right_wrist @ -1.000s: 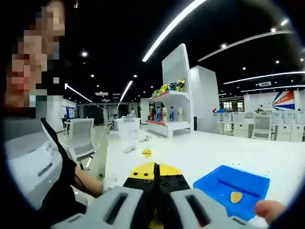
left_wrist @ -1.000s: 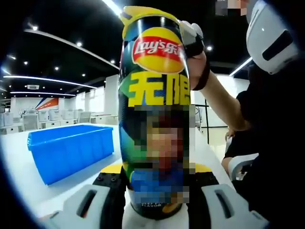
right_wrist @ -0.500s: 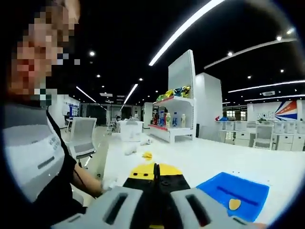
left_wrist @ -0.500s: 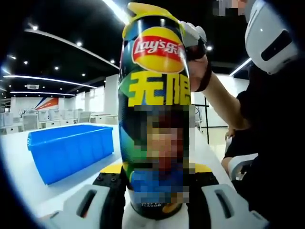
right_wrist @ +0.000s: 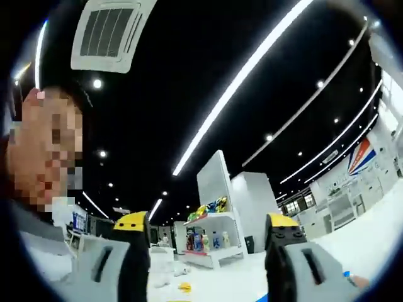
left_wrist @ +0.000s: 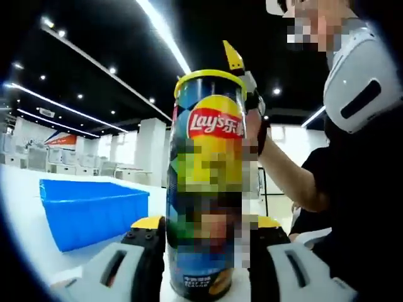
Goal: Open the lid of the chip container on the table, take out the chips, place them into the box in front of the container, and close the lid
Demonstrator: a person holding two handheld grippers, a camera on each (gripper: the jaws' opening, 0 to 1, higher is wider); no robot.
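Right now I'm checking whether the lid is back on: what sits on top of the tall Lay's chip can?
A yellow-rimmed clear plastic lid caps the tall Lay's chip can, with the right gripper above it. The can's printed wall hides any chips inside.

Lay's chip container [left_wrist: 208, 201] upright; blue box [left_wrist: 88, 211] beside.

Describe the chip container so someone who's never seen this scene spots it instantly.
In the left gripper view, find the white table with the blue box on it. Right of that box, upright between the left gripper jaws, stands the chip container. It is the tall cylinder with a red Lay's logo and yellow rim; the box is low and plain blue.
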